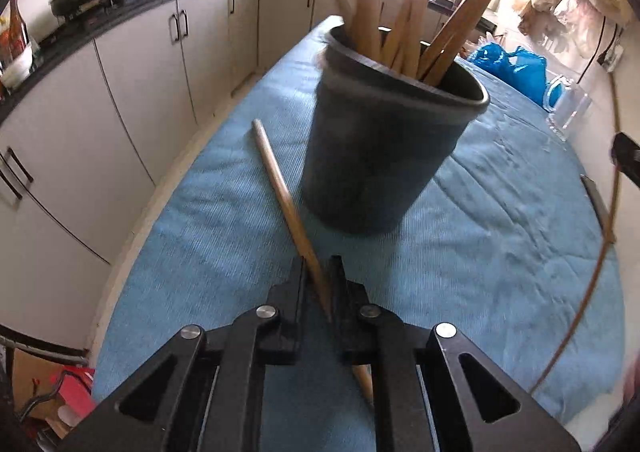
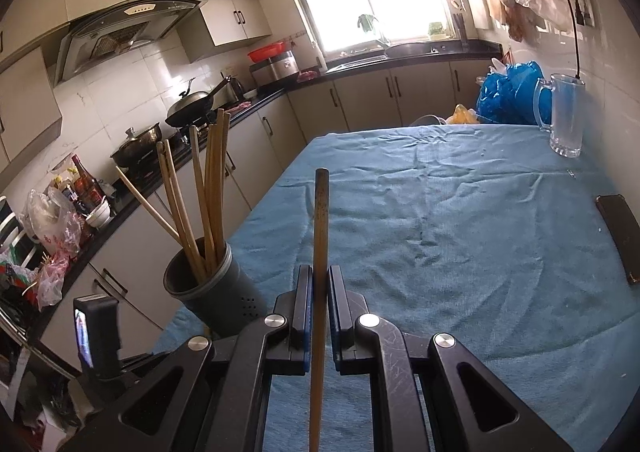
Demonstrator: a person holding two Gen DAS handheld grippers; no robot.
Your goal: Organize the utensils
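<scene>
Blue cloth (image 1: 500, 252); each tool grips chopstick (holder (image 1: 380, 156) near).

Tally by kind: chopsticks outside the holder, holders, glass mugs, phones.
Chopsticks outside the holder: 2 (left-held chopstick, right-held chopstick)
Holder: 1
Glass mug: 1
Phone: 1
Total: 5

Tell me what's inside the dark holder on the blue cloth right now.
The dark holder holds a handful of wooden chopsticks, standing upright and leaning apart. Their lower ends and the holder's bottom are hidden by its wall.
</scene>
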